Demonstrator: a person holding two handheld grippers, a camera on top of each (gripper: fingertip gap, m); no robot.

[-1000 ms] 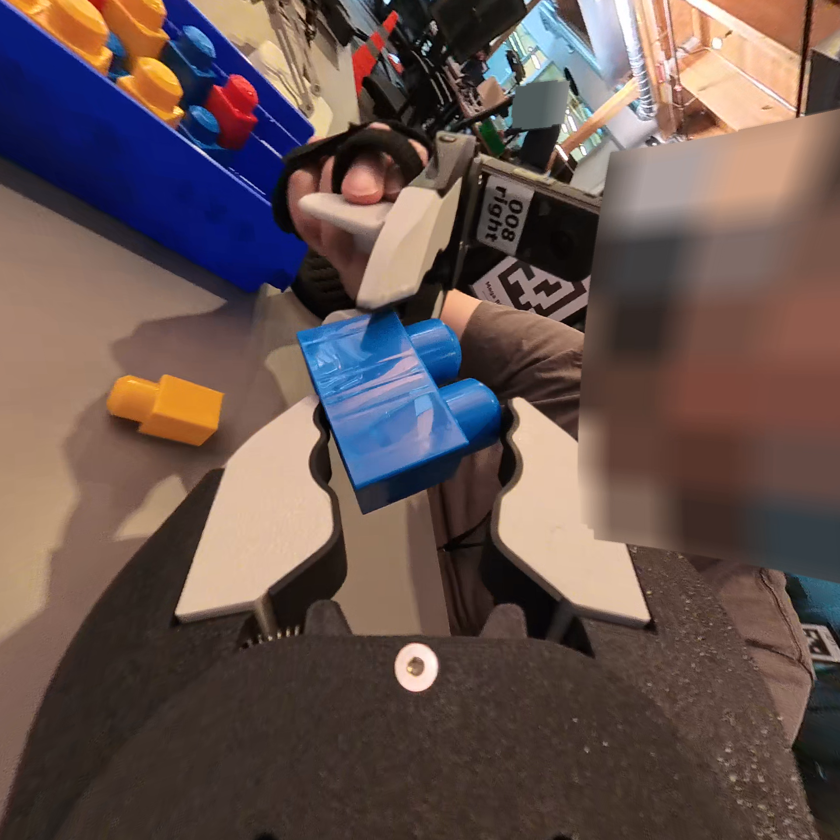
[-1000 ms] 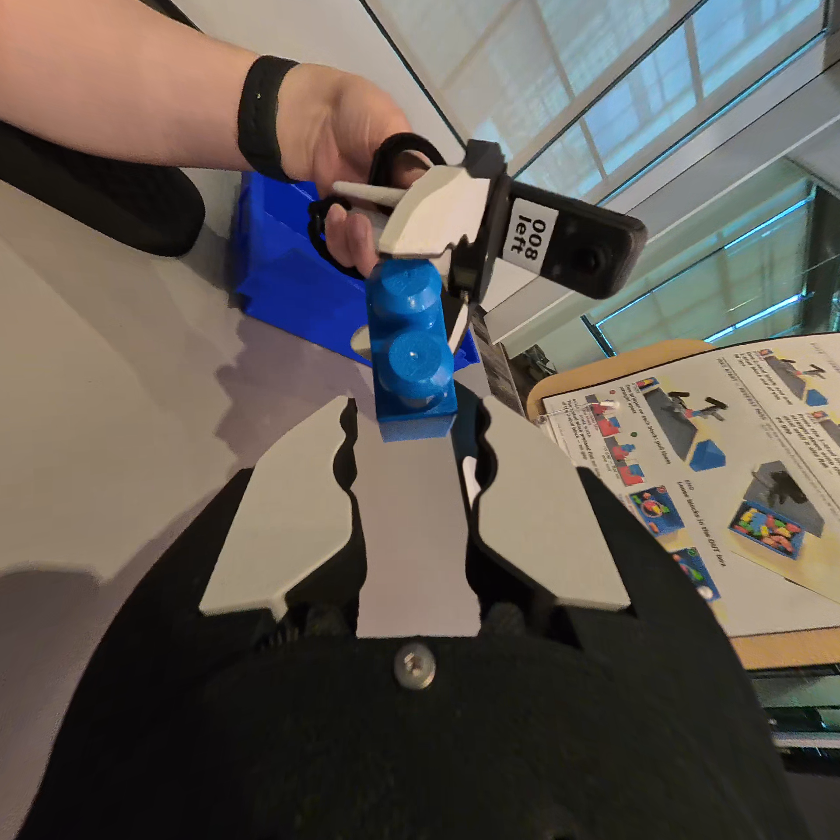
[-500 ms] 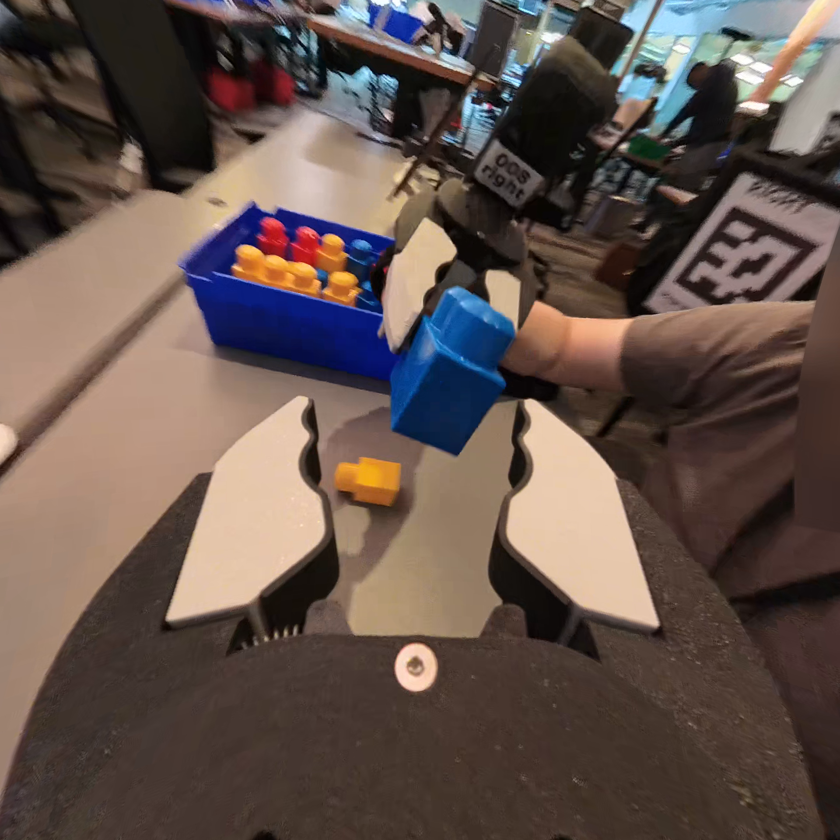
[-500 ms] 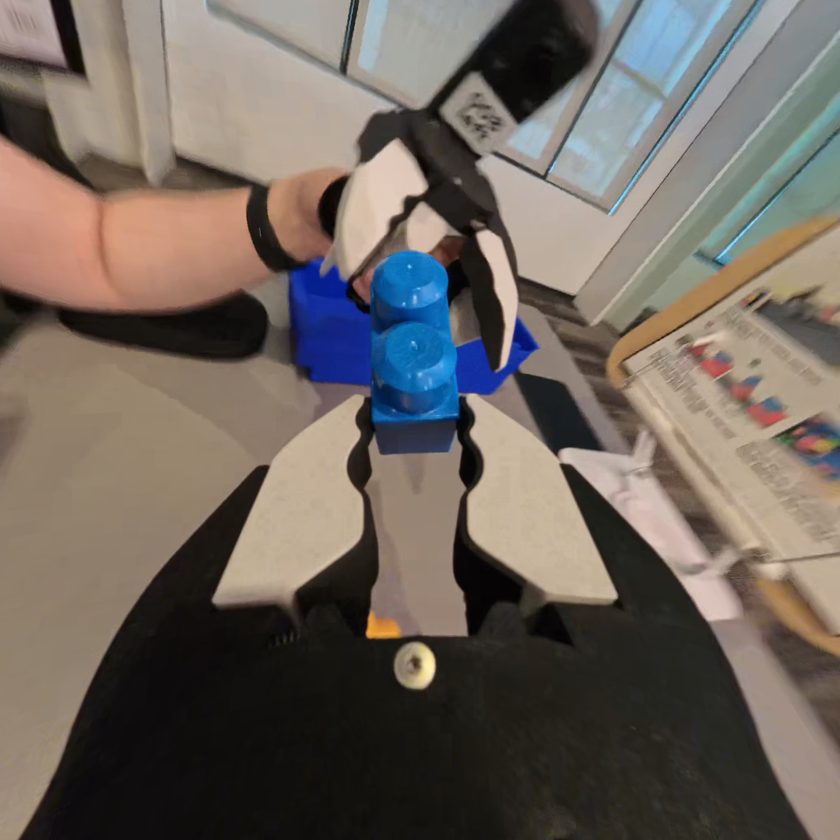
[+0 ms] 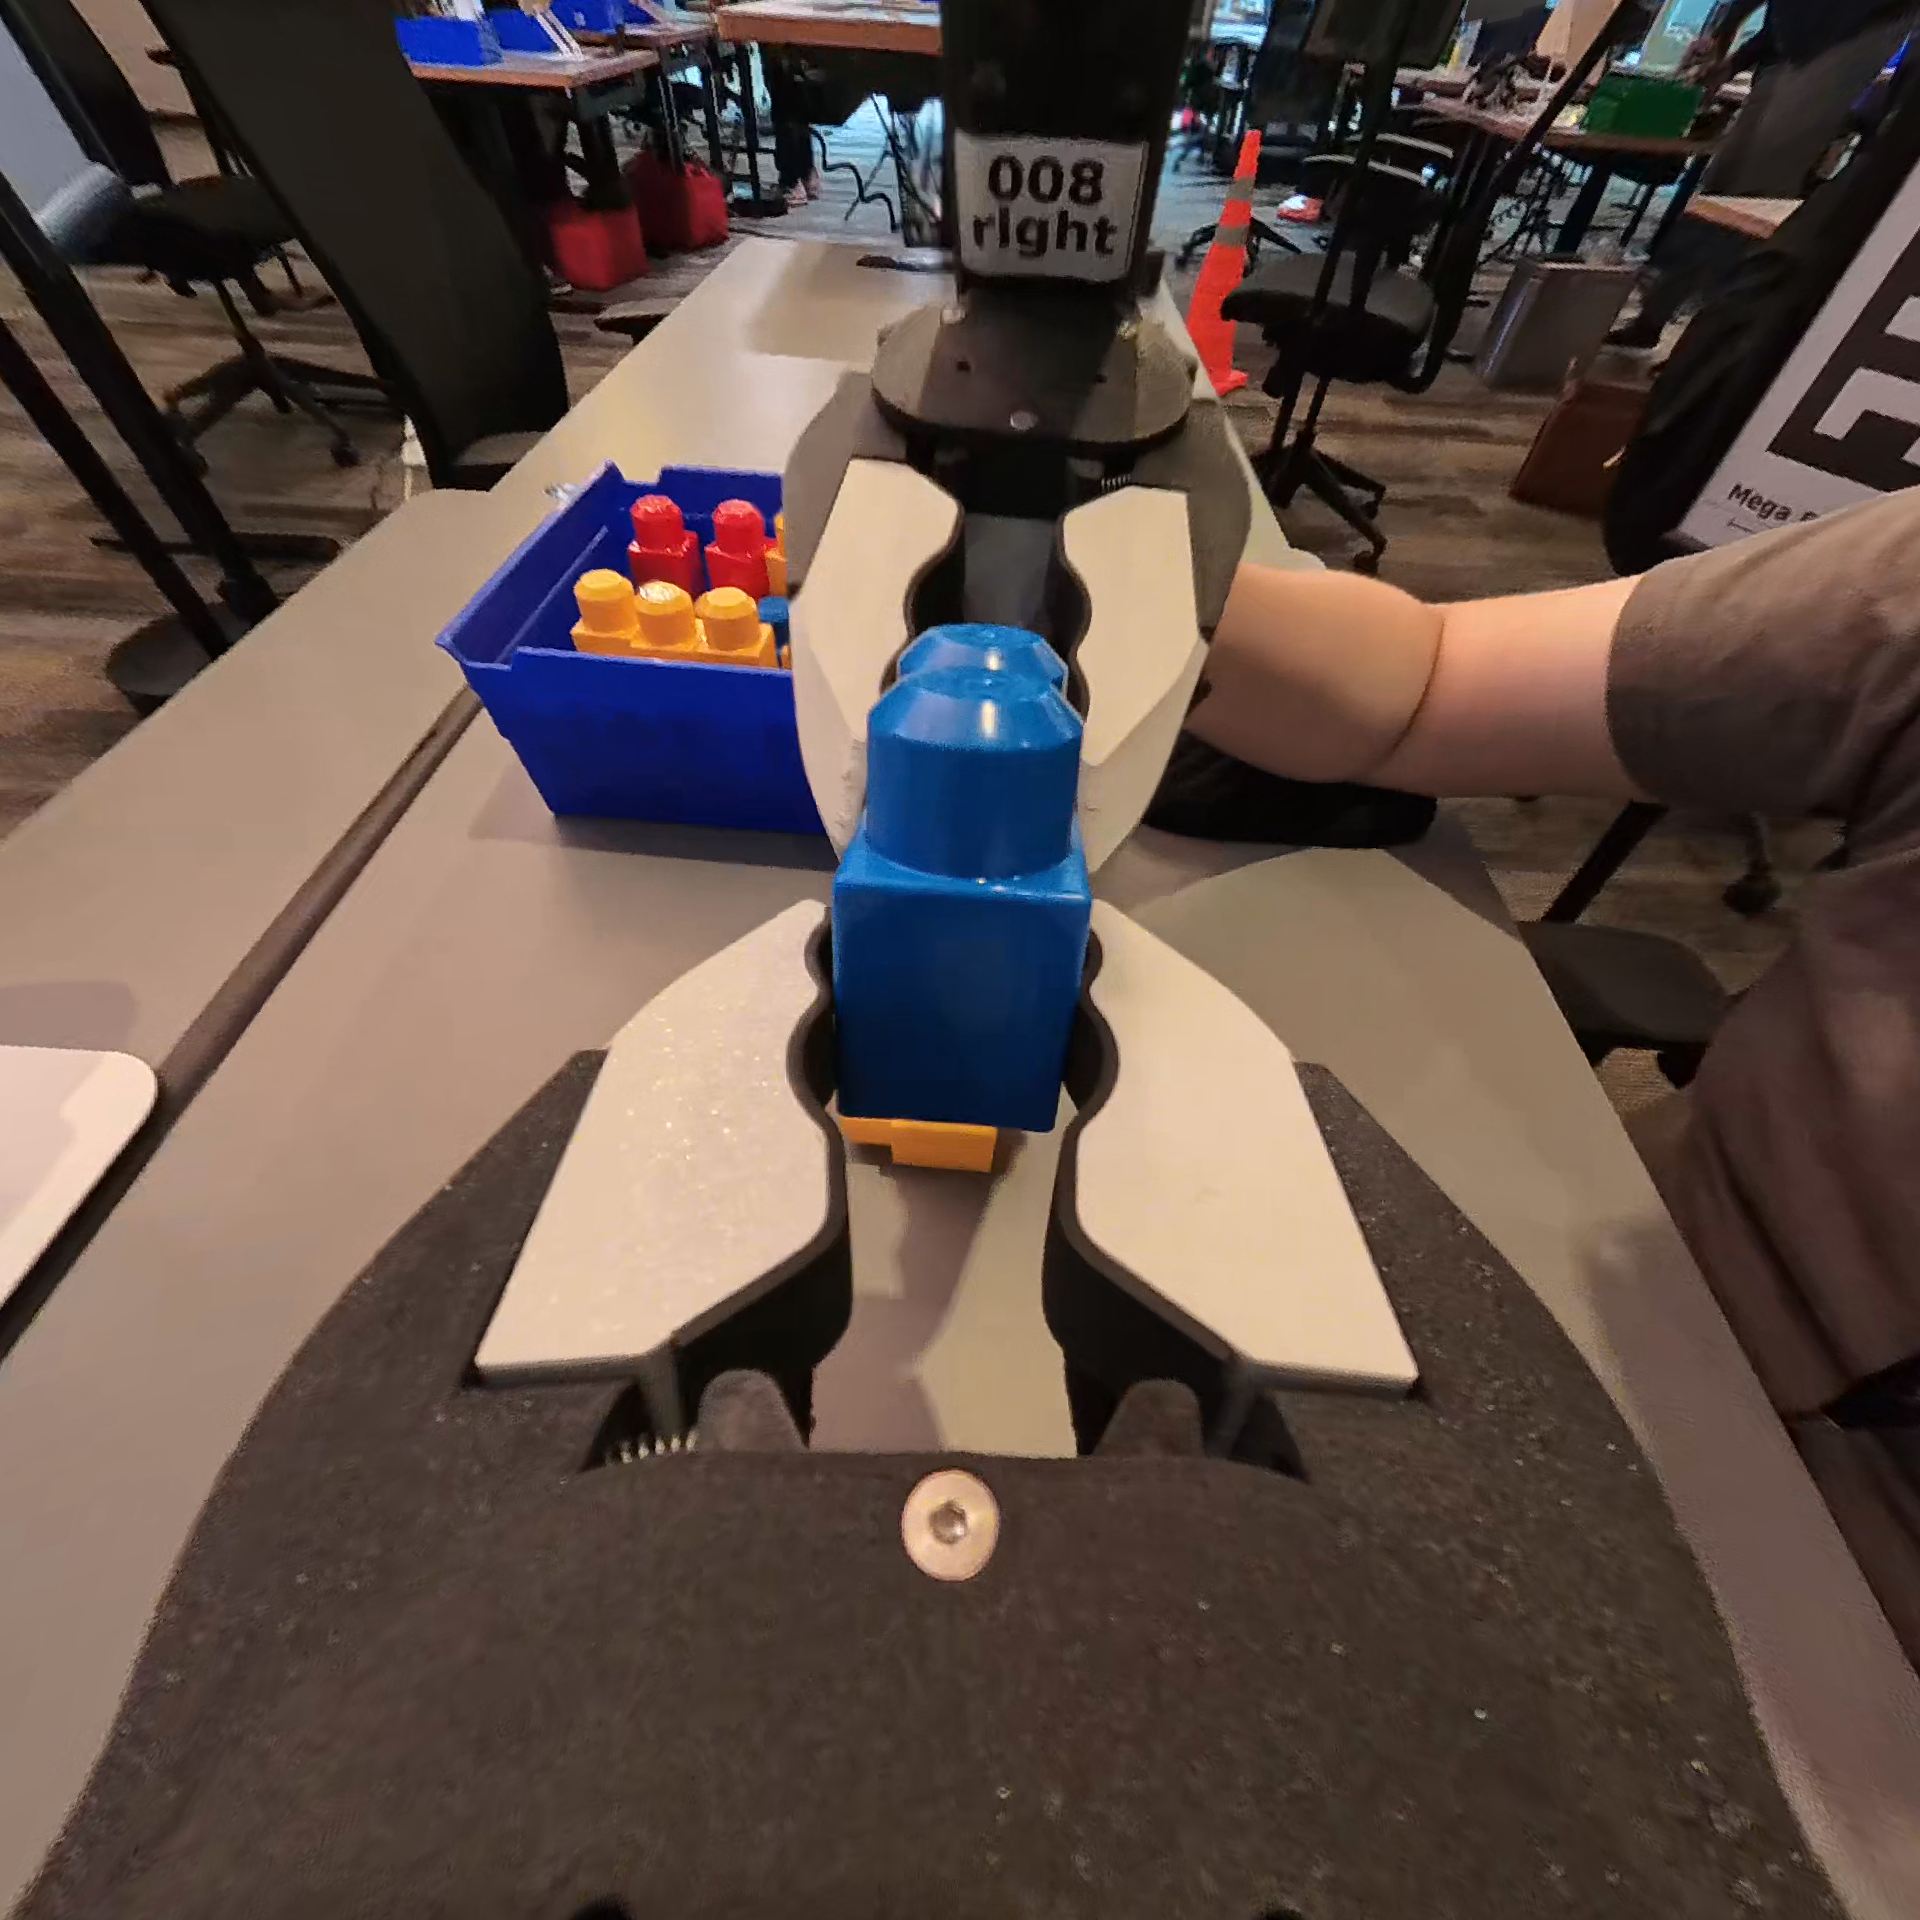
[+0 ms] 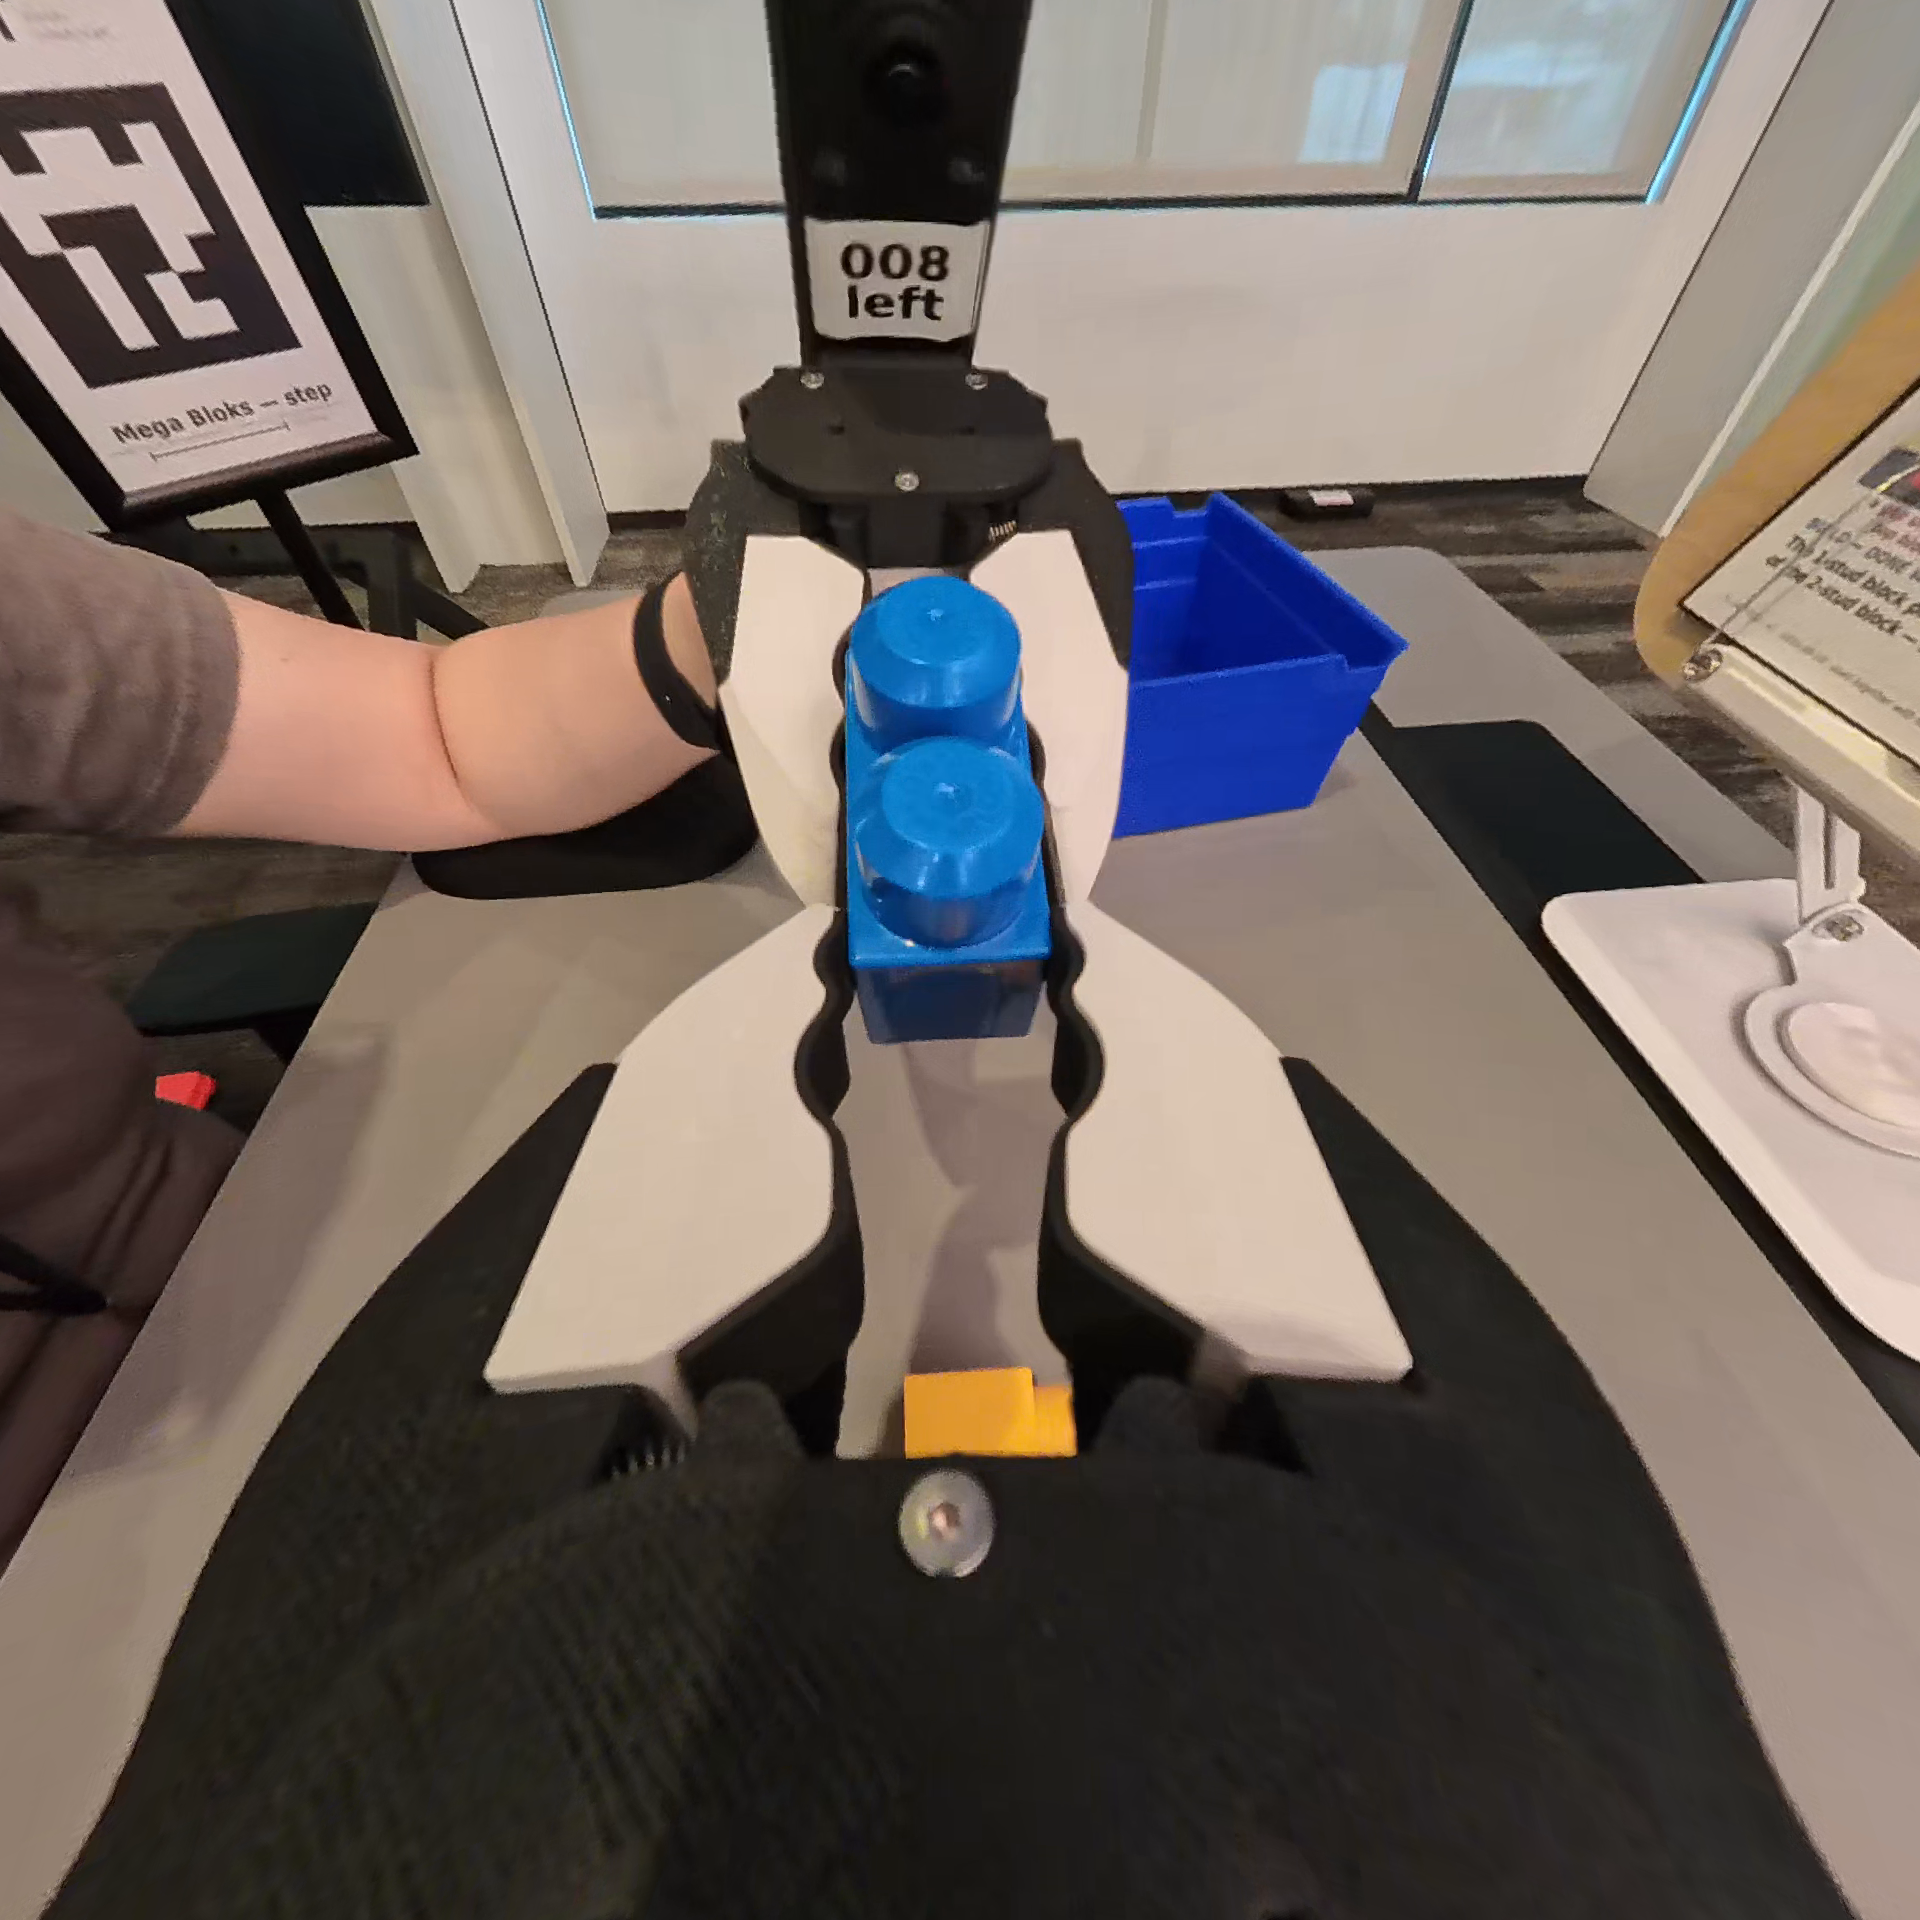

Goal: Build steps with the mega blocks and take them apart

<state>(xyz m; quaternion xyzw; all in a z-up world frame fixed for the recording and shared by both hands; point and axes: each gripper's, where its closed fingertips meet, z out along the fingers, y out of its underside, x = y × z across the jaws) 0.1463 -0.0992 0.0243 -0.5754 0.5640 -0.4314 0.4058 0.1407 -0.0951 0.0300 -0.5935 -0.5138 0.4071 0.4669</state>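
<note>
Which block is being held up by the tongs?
The blue two-stud block, pinched between both tongs above the table. The yellow block lies loose on the table, and the other red and yellow ones sit in the blue bin.

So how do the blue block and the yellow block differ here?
The blue block is held in the air between both grippers, studs up; the yellow block lies loose on the table below. Blue shows two studs; yellow looks smaller and is mostly hidden. Both are plastic.
</note>
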